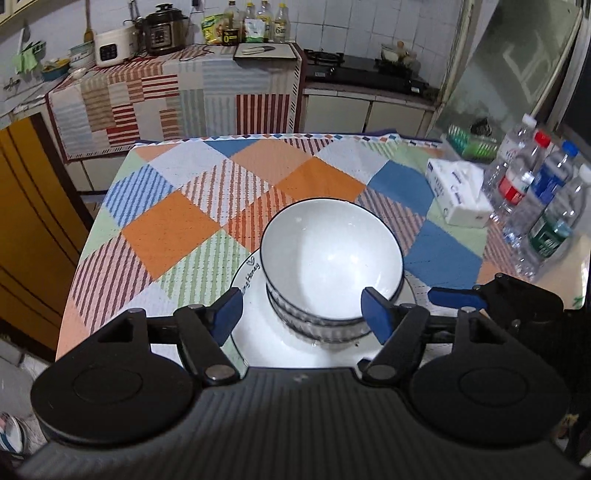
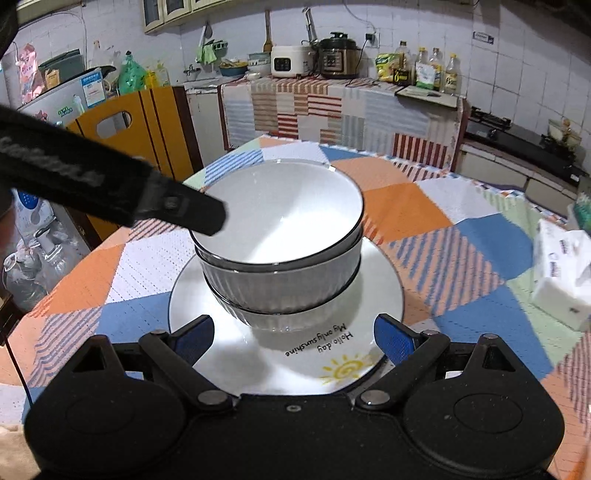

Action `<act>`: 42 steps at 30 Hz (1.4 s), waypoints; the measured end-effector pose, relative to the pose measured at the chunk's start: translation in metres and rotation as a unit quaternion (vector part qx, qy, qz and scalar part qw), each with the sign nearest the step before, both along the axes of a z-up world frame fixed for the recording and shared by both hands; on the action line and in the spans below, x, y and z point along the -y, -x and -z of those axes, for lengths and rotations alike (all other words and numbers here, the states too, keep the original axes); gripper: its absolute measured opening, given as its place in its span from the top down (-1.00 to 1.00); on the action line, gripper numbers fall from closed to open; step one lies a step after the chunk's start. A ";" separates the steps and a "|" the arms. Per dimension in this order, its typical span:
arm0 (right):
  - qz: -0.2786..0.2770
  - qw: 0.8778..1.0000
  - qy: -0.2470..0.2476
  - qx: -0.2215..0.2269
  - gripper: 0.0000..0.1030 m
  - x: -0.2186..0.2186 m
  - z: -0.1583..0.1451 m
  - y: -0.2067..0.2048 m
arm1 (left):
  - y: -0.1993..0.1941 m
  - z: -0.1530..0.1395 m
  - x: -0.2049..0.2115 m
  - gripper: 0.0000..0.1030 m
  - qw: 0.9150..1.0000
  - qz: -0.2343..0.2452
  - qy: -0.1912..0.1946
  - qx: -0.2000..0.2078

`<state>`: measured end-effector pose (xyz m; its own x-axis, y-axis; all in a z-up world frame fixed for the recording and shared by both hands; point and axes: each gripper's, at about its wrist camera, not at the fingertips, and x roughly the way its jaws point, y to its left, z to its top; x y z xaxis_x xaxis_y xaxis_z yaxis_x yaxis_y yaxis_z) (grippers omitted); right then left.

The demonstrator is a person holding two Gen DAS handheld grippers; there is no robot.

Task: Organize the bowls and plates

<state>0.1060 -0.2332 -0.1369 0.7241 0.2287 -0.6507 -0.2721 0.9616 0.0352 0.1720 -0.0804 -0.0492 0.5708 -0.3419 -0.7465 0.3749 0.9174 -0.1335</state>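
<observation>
Several white bowls with dark rims are nested in a stack [image 1: 330, 258] [image 2: 277, 236] that stands on a white plate [image 1: 255, 328] [image 2: 295, 354] printed with a sun and the words "Hello day". The plate lies on the checked tablecloth [image 1: 177, 229] [image 2: 424, 206]. My left gripper [image 1: 302, 308] is open, its blue pads on either side of the stack's lower bowls, not touching. My right gripper [image 2: 293, 341] is open above the plate's near rim, a little short of the stack. The right gripper's finger also shows at the right of the left wrist view [image 1: 458, 295].
A tissue box [image 1: 458, 194] [image 2: 561, 277] and several plastic water bottles [image 1: 535, 192] stand at the table's right side. A dark strap [image 2: 110, 184] crosses the right wrist view. A kitchen counter with cookers [image 1: 162, 31] lies behind. A yellow chair [image 2: 147, 118] stands at the left.
</observation>
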 end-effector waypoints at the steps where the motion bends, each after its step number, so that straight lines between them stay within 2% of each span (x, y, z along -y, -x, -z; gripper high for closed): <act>1: 0.003 1.000 -0.002 0.003 -0.86 0.001 -0.004 0.003 | 0.003 -0.003 -0.004 -0.36 1.000 0.000 0.005 -0.004; 5: 0.024 1.000 -0.007 0.008 -0.86 0.004 -0.020 0.017 | 0.016 -0.015 -0.015 -0.36 1.000 0.006 0.017 -0.023; 13: 0.061 0.998 0.002 0.012 -0.86 0.002 -0.053 0.047 | 0.057 -0.046 -0.030 -0.36 1.000 0.003 0.010 0.003; 16: 0.070 0.997 0.009 0.012 -0.86 0.006 -0.065 0.060 | 0.074 -0.057 -0.036 -0.36 1.000 0.005 0.018 0.013; 20: 0.086 0.996 0.023 0.015 -0.87 0.005 -0.077 0.080 | 0.091 -0.064 -0.042 -0.45 1.000 0.005 0.020 0.024; 27: 0.126 0.992 0.016 0.028 -0.91 0.001 -0.093 0.115 | 0.108 -0.057 -0.051 -0.57 0.999 -0.016 0.019 0.026; 33: 0.136 0.990 0.031 0.027 -0.91 -0.012 -0.096 0.130 | 0.118 -0.051 -0.057 -0.84 0.999 -0.025 0.026 0.019; 39: 0.126 0.991 0.039 0.021 -0.91 -0.023 -0.089 0.133 | 0.126 -0.047 -0.057 -0.93 0.998 -0.043 -0.006 0.044; 42: 0.141 0.989 0.040 0.017 -0.91 -0.026 -0.085 0.132 | 0.127 -0.044 -0.057 -0.93 0.998 -0.042 -0.014 0.036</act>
<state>-0.0259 -0.2071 -0.0516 0.7736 -0.0366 -0.6326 0.0080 0.9988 -0.0481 0.0452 -0.0239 -0.0055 0.6496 -0.2695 -0.7109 0.3042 0.9491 -0.0818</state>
